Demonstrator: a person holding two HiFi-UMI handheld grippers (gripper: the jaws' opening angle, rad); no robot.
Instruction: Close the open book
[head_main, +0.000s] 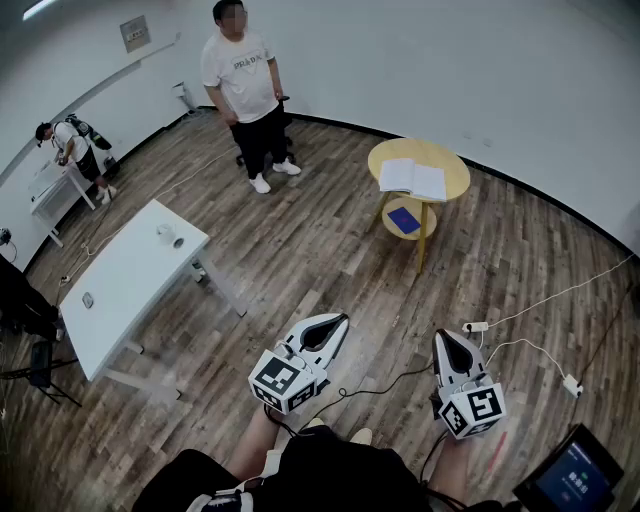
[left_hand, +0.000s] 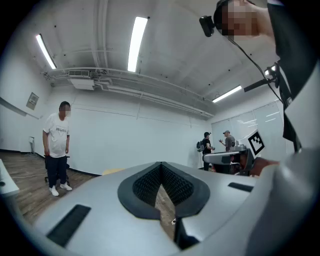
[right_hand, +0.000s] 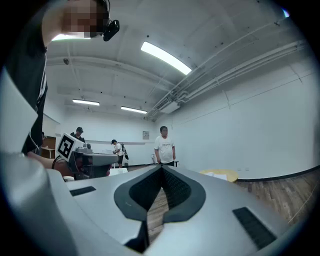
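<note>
L gripper (head_main: 336, 322) & R gripper (head_main: 444, 340), smooth grey shells w/ ribbed black pads (left_hand: 175, 186), both closed tip-to-tip, empty, over wood-plank floor (head_main: 330, 250); open white book (head_main: 413, 178) flat on round yellow table (head_main: 455, 165), well ahead.

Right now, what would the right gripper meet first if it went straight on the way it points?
Nothing close: the right gripper lines up with the distant white-shirted person, though depth is unclear.

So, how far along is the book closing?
Nothing looks done yet: the book lies open on the round yellow table across the room. The left gripper and right gripper are both shut, empty, far from it. Walking over and closing it remains.
</note>
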